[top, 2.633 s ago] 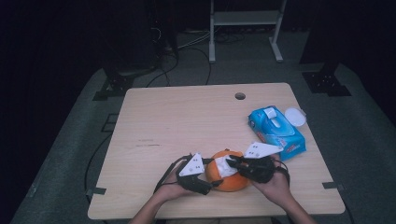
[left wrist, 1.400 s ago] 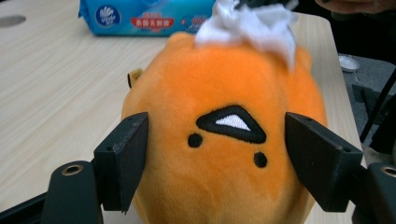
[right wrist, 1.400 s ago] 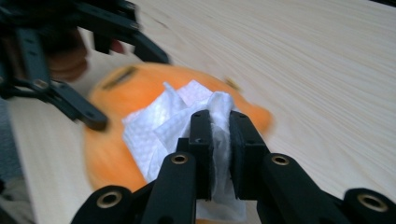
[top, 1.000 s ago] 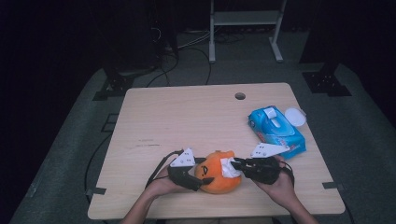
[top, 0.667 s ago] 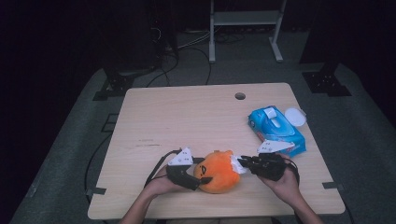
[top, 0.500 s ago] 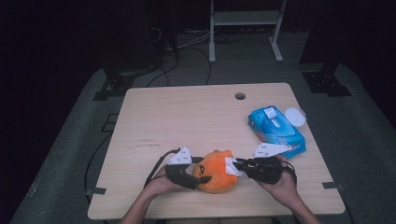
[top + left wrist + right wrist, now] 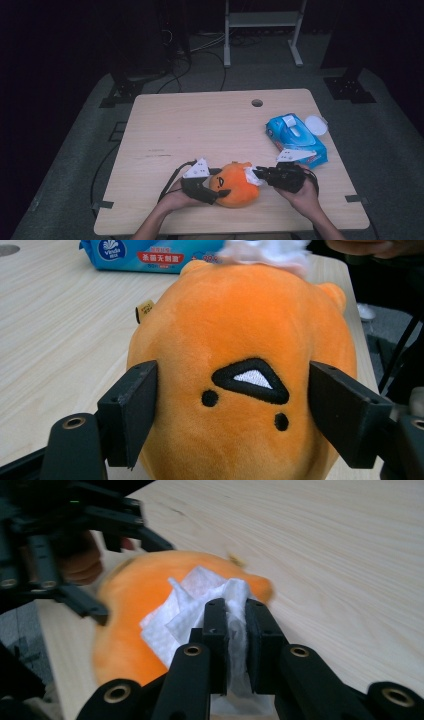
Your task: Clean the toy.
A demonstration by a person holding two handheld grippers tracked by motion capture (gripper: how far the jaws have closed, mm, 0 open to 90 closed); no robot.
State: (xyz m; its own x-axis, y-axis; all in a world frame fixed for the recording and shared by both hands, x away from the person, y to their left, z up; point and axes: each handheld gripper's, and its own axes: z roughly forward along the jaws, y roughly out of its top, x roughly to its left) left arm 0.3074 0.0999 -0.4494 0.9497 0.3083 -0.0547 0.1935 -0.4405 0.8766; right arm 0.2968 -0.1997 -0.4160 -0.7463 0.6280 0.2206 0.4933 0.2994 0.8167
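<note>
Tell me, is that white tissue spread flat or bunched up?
Bunched up. The white tissue is crumpled, pinched between the right gripper's shut jaws and pressed onto the orange plush toy.

Left gripper (image 7: pixel 214 189): matte black body, two flat rectangular black jaws, a brass-ringed screw hole at the base of a jaw arm, a pale grey three-cornered plate on top, a black cable trailing off behind. Right gripper (image 7: pixel 260 175): same black build, two narrow upright jaws, ringed screw holes along the arms, grey three-cornered plate, black cable. Forearms bare, no sleeves visible.
</note>
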